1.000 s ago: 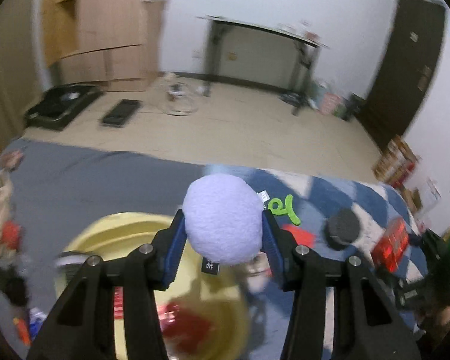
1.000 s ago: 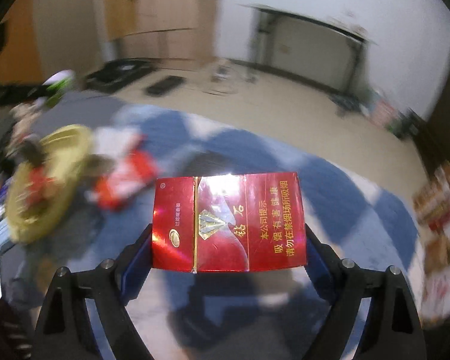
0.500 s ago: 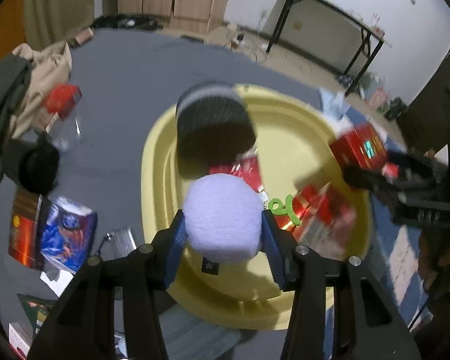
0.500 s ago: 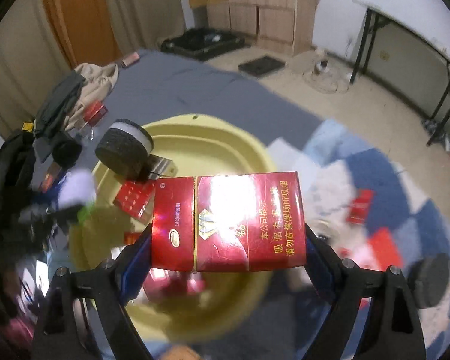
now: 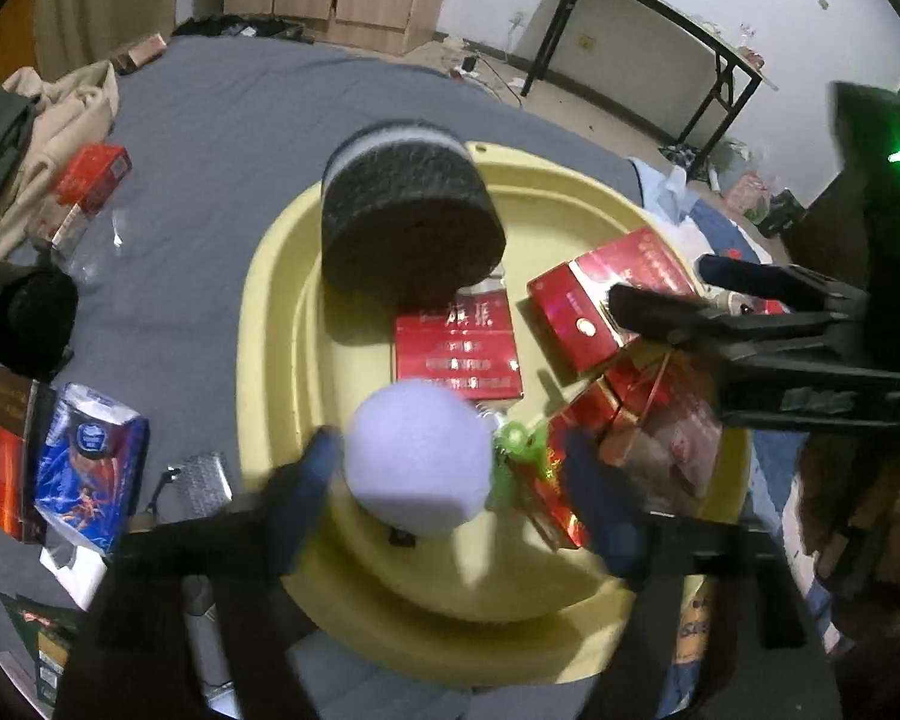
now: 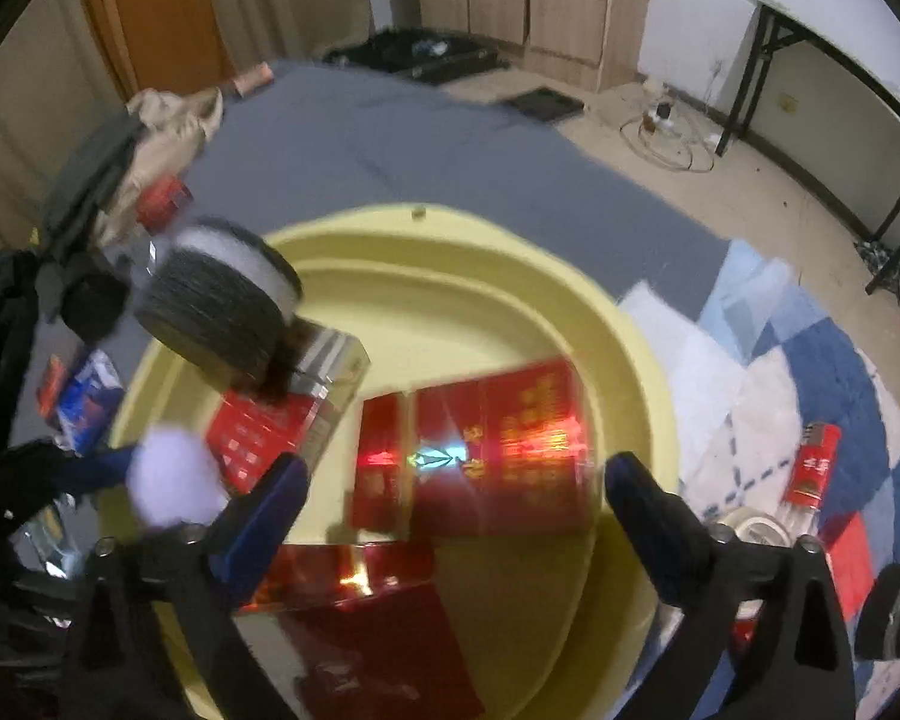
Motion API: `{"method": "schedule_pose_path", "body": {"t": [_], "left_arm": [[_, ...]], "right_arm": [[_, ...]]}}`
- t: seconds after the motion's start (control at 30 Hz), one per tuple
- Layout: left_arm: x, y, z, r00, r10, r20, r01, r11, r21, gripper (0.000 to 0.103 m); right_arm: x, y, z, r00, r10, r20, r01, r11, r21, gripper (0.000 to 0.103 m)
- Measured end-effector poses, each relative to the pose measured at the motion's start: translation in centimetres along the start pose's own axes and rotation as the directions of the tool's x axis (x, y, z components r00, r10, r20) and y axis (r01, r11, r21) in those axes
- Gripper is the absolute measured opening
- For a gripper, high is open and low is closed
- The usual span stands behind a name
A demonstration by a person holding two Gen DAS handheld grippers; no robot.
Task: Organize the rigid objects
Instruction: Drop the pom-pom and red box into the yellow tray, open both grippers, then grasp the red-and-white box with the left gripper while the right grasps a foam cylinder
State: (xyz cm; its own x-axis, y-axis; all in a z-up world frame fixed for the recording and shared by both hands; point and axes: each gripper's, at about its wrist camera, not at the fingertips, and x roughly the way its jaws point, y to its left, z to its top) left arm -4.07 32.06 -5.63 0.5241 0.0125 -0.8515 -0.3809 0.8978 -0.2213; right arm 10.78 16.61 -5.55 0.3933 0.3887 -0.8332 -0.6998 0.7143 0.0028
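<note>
Lavender plush ball (image 5: pixel 417 456) over near side of yellow basin (image 5: pixel 270 324), between blue pads of left hand-held gripper (image 5: pixel 450 480); jaws just opened wide, pads clear of ball. Red cigarette carton (image 6: pixel 480 456), blurred, inside basin between fingers of right hand-held gripper (image 6: pixel 450 498); jaws just spread, not pressing it. Dark round sponge block (image 5: pixel 408 228) and other red packs (image 5: pixel 456 339) also in basin. Basin sits on grey sheet (image 5: pixel 210 120); blue packet (image 5: pixel 90 468) lies beside it, outside.
</note>
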Motion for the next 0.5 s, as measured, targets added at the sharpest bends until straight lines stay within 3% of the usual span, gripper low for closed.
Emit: {"method": "schedule_pose_path", "body": {"t": [0.07, 0.17, 0.27, 0.33, 0.4, 0.5], "left_arm": [[-1.5, -0.6, 0.5, 0.998, 0.005, 0.058, -0.005, 1.000, 0.012, 0.103], [-3.4, -2.4, 1.8, 0.996, -0.042, 0.082, 0.039, 0.998, 0.040, 0.103], [-4.9, -7.2, 3.4, 0.992, -0.095, 0.081, 0.080, 0.981, 0.174, 0.103], [-5.4, -12.0, 3.9, 0.990, -0.123, 0.071, 0.094, 0.942, 0.323, 0.103], [-4.9, -17.1, 4.0, 0.988, -0.149, 0.037, 0.115, 0.879, 0.462, 0.103], [-2.0, -23.1, 3.8, 0.988, -0.150, -0.040, 0.145, 0.800, 0.582, 0.103]], "right_arm": [[-2.7, -1.1, -0.2, 0.998, 0.021, 0.067, -0.024, 0.999, 0.037, 0.103], [-7.3, -4.3, -1.5, 0.988, -0.002, 0.155, -0.010, 0.997, 0.079, 0.103], [-11.0, -9.1, -4.1, 0.979, -0.074, 0.190, 0.050, 0.990, 0.129, 0.103], [-13.0, -12.5, -6.2, 0.967, -0.171, 0.189, 0.143, 0.978, 0.149, 0.103], [-14.1, -15.5, -8.2, 0.954, -0.250, 0.166, 0.222, 0.959, 0.174, 0.103], [-14.5, -20.5, -11.7, 0.945, -0.310, 0.103, 0.277, 0.927, 0.252, 0.103]]}}
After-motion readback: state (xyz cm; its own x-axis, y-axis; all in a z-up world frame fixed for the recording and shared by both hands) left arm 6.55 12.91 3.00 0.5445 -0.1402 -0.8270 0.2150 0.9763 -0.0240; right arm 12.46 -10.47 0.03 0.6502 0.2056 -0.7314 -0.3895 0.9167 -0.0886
